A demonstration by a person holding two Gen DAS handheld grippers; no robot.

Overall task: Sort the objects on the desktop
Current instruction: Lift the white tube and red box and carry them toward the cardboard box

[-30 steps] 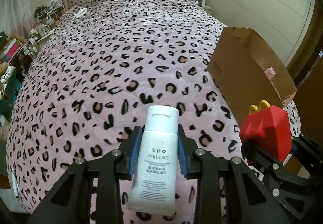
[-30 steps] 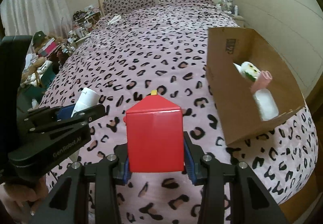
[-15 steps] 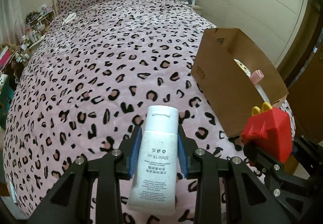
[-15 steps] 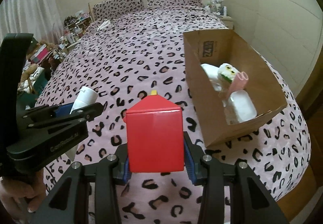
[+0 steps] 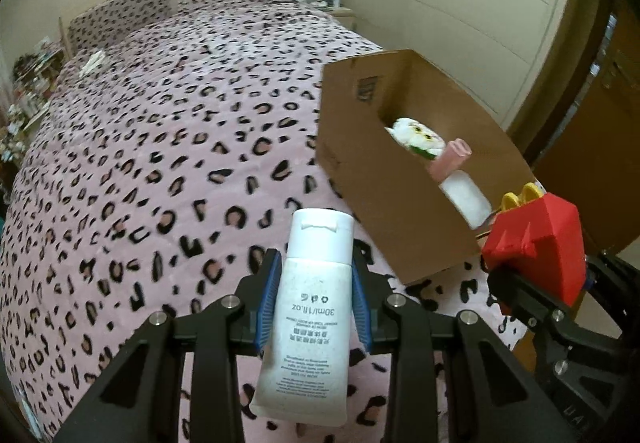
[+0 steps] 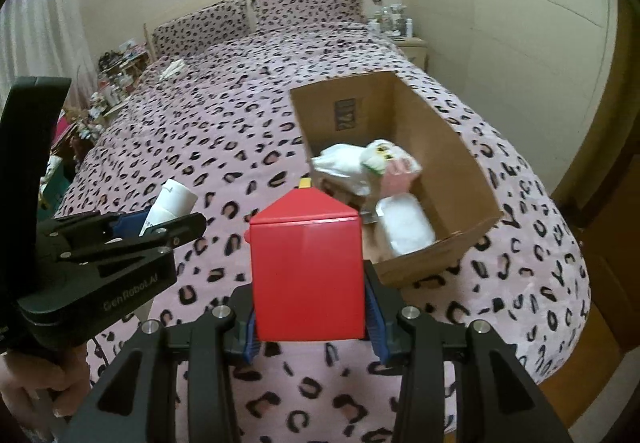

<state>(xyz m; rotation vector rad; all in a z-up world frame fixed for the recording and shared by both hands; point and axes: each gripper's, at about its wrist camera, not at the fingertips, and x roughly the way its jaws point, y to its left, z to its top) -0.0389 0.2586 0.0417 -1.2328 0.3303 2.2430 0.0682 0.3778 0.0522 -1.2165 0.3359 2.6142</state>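
A: Right wrist view first: your right gripper (image 6: 308,307) is clamped on the red box (image 6: 307,267), blue pads against both its sides, held upright. The carton (image 6: 448,147) lies ahead and to the right of it on the bed (image 6: 200,147), open top up, its long axis running away from you toward the pillows.

B: And the left?

A: Your left gripper (image 5: 313,303) is closed narrow on the white tube (image 5: 310,315), cap pointing forward. From there the carton (image 5: 360,147) sits ahead and further right, with the red box (image 5: 540,243) between you and its near corner.

B: So which hand goes in first?

A: Your right, I'd judge; it's nearer the carton. The near end already holds white and pink items, so the far end looks the freer spot.
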